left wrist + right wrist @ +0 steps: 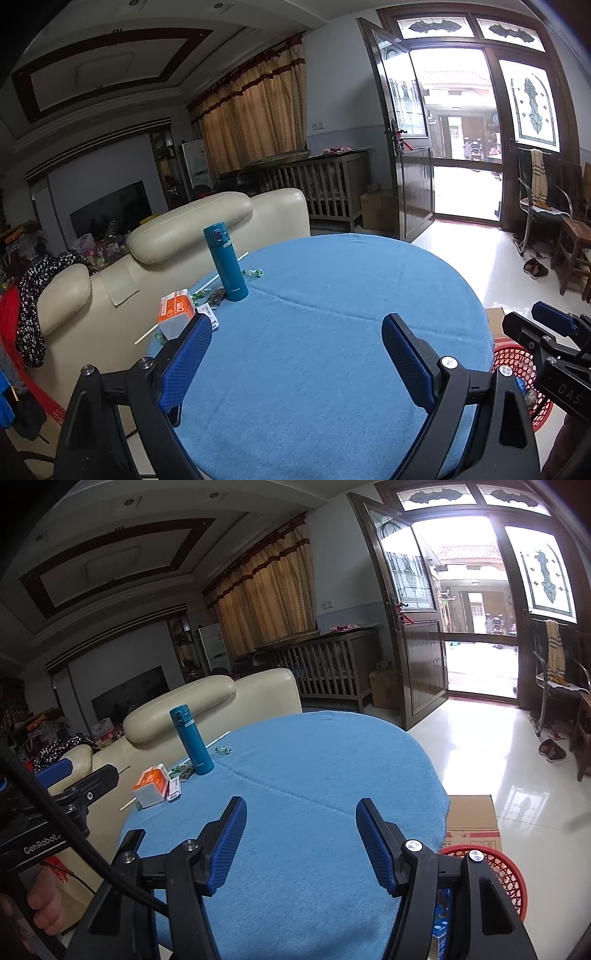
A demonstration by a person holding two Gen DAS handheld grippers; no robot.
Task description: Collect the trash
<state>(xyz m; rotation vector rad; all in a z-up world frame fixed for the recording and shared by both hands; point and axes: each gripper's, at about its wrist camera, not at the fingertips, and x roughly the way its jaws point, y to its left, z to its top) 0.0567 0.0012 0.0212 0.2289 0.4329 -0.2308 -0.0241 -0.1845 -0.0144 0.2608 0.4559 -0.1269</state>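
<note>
Here both the left hand-held gripper [297, 343] and right hand-held gripper [301, 829] hover agape, empty, angled down over the blue table [332, 280].

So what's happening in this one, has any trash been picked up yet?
A person holds a two-finger tool in each hand over a round table with a blue cloth. The left tool and the right tool are both open and empty. The litter sits untouched at the table's far left beside a teal flask: an orange and white carton, green candy wrappers and a thin white stick. A red basket waits on the floor at right.
</note>
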